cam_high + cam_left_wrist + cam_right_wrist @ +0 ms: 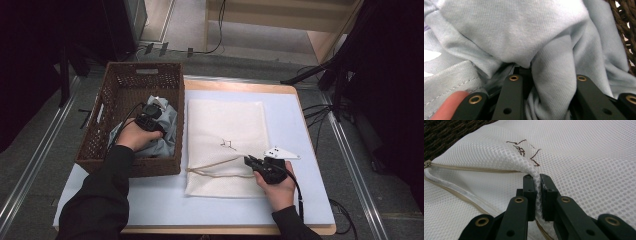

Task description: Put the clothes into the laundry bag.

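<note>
The left gripper [150,119] is reaching into the basket [107,105], its jaws gathering a fold of the pale blue garment [524,37]. The right gripper [251,161] is pinching the white mesh bag [225,125], jaws clamped tight.

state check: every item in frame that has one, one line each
left gripper: in the basket, shut on the grey garment
right gripper: shut on the mesh laundry bag
grey garment: crumpled, a fold bunched between the left jaws
mesh laundry bag: flat on the table, zipper open, upper layer pinched at the opening
wicker basket: upright, holding the garment
</note>
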The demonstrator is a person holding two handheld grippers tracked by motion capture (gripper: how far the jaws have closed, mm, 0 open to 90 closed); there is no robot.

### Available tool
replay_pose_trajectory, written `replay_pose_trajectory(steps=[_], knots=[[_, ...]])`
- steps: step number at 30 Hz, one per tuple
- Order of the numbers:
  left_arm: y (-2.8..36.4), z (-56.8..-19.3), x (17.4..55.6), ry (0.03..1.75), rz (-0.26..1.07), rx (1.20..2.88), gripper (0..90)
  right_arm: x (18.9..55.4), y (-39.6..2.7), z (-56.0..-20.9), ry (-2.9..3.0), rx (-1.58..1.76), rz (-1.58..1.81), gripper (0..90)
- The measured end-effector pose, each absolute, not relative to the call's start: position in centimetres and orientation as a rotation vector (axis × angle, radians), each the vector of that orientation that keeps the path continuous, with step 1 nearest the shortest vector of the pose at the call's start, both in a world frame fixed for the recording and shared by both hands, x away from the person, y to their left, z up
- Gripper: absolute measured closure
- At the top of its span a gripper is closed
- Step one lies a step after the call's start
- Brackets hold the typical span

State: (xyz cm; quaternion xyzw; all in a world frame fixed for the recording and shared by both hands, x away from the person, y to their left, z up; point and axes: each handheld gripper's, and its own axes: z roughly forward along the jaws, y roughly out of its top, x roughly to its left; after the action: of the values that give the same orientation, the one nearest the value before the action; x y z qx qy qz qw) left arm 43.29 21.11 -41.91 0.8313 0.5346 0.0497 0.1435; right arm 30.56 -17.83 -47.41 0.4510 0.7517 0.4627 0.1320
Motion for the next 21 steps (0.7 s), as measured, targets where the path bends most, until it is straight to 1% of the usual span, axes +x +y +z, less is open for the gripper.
replay_pose_trajectory(steps=[11,16,21], knots=[[21.2,-41.4,43.2,1.523,0.147,2.390,74.6,30.5,-17.9,-47.3,2.182,1.308,1.349,85.4],[21.7,-40.2,43.1,1.488,0.138,2.292,75.3,30.6,-17.9,-47.3,2.182,1.306,1.351,85.4],[21.8,-38.8,42.5,1.422,0.200,2.213,76.1,30.6,-17.9,-47.3,2.180,1.303,1.355,85.8]])
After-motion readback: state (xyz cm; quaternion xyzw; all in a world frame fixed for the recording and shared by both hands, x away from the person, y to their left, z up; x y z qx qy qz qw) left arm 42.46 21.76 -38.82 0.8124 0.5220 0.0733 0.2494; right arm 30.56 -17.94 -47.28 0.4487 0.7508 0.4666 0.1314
